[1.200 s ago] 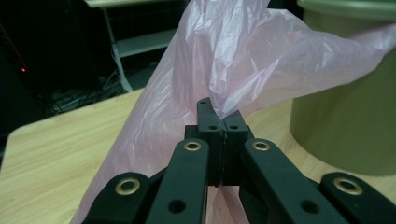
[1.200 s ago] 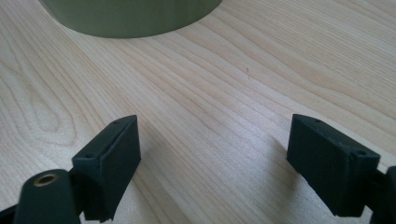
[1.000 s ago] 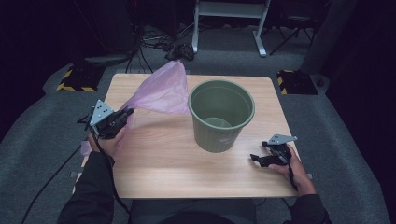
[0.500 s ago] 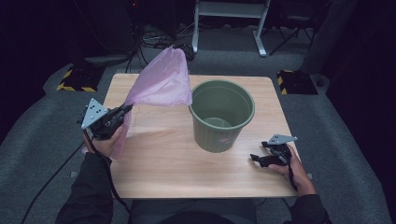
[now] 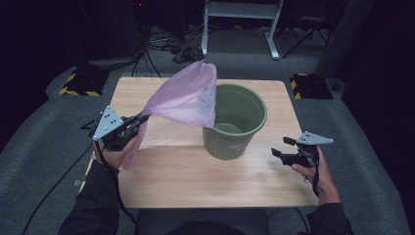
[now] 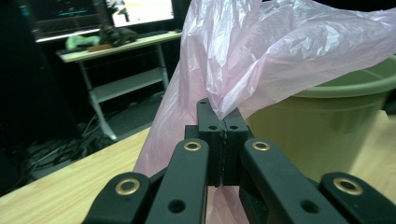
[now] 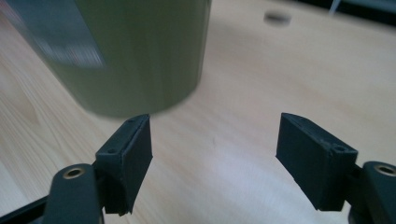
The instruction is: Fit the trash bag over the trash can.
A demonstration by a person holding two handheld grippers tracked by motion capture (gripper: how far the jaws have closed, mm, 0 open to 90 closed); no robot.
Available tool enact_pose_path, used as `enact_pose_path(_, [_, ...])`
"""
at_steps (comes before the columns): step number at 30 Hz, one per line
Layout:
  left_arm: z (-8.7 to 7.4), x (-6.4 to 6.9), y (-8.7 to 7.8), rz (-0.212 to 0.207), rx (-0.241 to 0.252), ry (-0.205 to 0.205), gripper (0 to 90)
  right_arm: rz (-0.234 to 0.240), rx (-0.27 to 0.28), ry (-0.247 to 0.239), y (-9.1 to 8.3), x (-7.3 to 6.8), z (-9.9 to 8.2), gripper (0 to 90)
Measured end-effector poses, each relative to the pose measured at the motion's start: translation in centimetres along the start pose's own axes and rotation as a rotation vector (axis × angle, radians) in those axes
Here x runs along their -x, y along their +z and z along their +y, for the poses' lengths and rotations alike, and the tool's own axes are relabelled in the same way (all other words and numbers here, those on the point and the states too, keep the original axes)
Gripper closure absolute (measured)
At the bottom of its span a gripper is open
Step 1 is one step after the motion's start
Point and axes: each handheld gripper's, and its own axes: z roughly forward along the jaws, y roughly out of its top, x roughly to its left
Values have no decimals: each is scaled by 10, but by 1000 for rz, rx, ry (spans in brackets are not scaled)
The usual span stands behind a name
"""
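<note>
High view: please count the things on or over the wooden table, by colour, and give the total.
Pink: 1, the plastic bag
Green: 1, the bucket
Black: 2, the left gripper and the right gripper
Total: 4

A dark lab or recording studio: a light wooden table [image 5: 195, 181] on grey carpet, tangled black cables [image 5: 171, 46] at the far side, a lit monitor [image 6: 140, 11] on a white-framed desk [image 6: 121, 84].

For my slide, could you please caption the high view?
Left tongs lift a pink bag beside a green bin.
</note>
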Motion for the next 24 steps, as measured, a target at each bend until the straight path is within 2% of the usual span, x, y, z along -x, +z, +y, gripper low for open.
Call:
enact_pose_path(2, [1, 3, 1, -19, -1, 5, 898, -8, 44, -28, -10, -3, 16, 273])
enact_pose_path(3, [1, 3, 1, -19, -1, 5, 898, -8, 44, -28, -10, -3, 16, 273])
enact_pose_path(4, [2, 6, 2, -30, -6, 19, 898, -20, 78, -59, -19, -7, 32, 274])
enact_pose_path(6, [4, 9, 4, -52, -2, 21, 898, -21, 107, -79, -27, -10, 47, 273])
enact_pose_path(9, [7, 14, 8, -80, -11, 47, 898, -23, 144, -108, -36, -14, 69, 277])
enact_pose_path(14, [10, 22, 18, -120, -21, 68, 898, -14, 193, -149, -43, -22, 104, 277])
enact_pose_path(19, [13, 30, 30, -154, -52, 113, 898, -26, 240, -196, -48, -33, 140, 277])
enact_pose_path(24, [17, 37, 37, -182, -67, 139, 898, -26, 289, -220, -50, -43, 176, 275])
